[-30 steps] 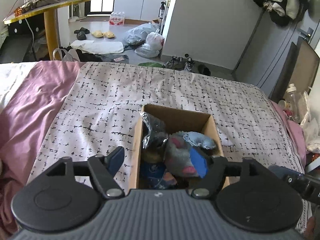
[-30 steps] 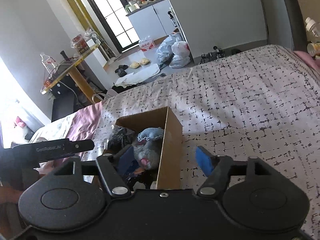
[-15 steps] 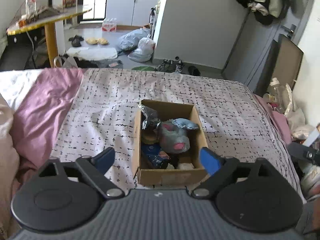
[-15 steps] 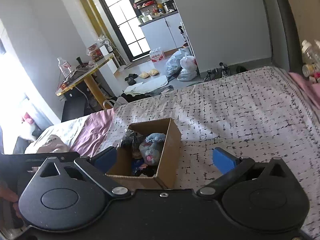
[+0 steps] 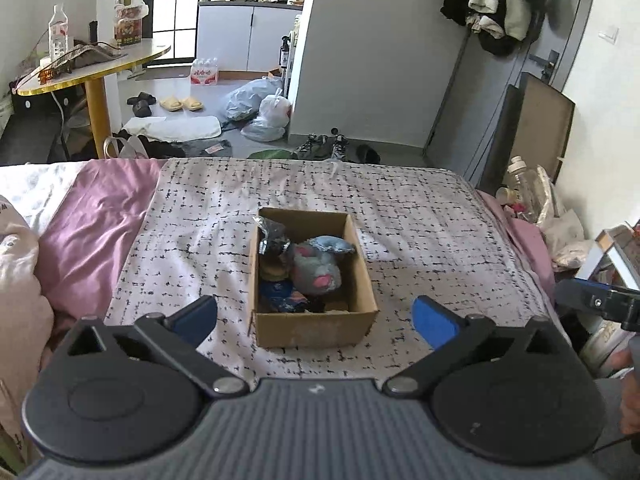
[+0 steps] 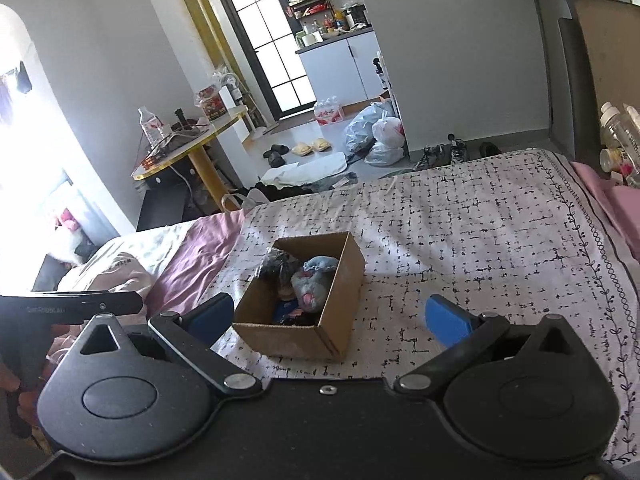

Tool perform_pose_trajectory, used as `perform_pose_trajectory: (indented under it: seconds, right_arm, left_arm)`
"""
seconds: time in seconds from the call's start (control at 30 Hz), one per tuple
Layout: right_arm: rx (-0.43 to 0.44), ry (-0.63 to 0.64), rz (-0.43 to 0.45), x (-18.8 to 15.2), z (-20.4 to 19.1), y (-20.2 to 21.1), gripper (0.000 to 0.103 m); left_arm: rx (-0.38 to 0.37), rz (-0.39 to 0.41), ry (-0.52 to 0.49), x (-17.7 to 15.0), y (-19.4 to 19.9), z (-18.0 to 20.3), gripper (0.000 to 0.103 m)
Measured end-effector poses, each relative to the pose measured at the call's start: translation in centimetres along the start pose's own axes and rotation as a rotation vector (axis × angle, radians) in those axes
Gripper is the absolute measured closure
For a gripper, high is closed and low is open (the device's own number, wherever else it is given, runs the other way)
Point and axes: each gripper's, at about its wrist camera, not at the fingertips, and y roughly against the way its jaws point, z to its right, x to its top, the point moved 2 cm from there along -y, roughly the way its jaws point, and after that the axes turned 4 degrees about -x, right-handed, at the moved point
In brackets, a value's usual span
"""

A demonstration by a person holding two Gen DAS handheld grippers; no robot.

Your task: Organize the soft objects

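An open cardboard box (image 5: 316, 330) (image 6: 296, 340) stands on the black-and-white patterned bedsheet (image 5: 420, 232). Inside lie a grey plush toy (image 5: 316, 270) (image 6: 310, 284) with pink patches, a dark plastic-wrapped item (image 5: 274, 236) at the back left, and a blue soft item (image 5: 280, 294) toward the front. My left gripper (image 5: 314, 314) hangs above and in front of the box, its jaws opening wide with nothing held. My right gripper (image 6: 328, 314) is open and empty, pulled back with the box in front of its left finger.
A pink blanket (image 5: 92, 216) and a pale pillow (image 5: 20, 280) lie left of the sheet. Bottles and clutter (image 5: 528, 196) crowd the bed's right side. Past the far edge of the bed are shoes (image 5: 324, 148), plastic bags (image 5: 260, 108) and a round table (image 5: 92, 68).
Both grippers have drawn back and up from the box and opened wide. The plush toy that was between the left fingers now lies in the box.
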Motion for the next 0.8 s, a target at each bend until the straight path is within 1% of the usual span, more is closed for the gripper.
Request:
perform_pose_trajectory:
  seconds: [0.1,0.23,0.33,0.4,0.5,0.7,0.8]
  right_arm:
    - [0.014,0.021,0.000,-0.1,-0.3,1.3,0.000]
    - [0.014,0.046,-0.001,-0.3,-0.8,2.9,0.000]
    - [0.022,0.060,-0.004,-0.5,-1.2,4.0,0.000]
    - [0.033,0.057,-0.006,-0.7,-1.2,4.6,0.000]
    - [0.052,0.042,-0.016,-1.0,-1.1,5.2,0.000]
    - [0.048,0.045,-0.036,-1.6,-1.1,5.8,0.000]
    - [0.054,0.059,-0.042,-1.8,-1.2,6.1,0.000]
  left_arm:
    - [-0.021,0.000,0.008,-0.4,1.2,0.5,0.000]
    - [-0.008,0.018,-0.010,-1.1,3.2,1.7,0.000]
    - [-0.012,0.014,0.019,-1.7,4.2,2.1,0.000]
    - [-0.007,0.014,0.014,-2.2,4.9,2.6,0.000]
    - [0.004,0.005,0.006,-2.7,5.5,3.2,0.000]
    - [0.009,0.014,0.028,-3.5,6.5,4.1,0.000]
    - [0.019,0.013,0.012,-4.1,6.8,4.8,0.000]
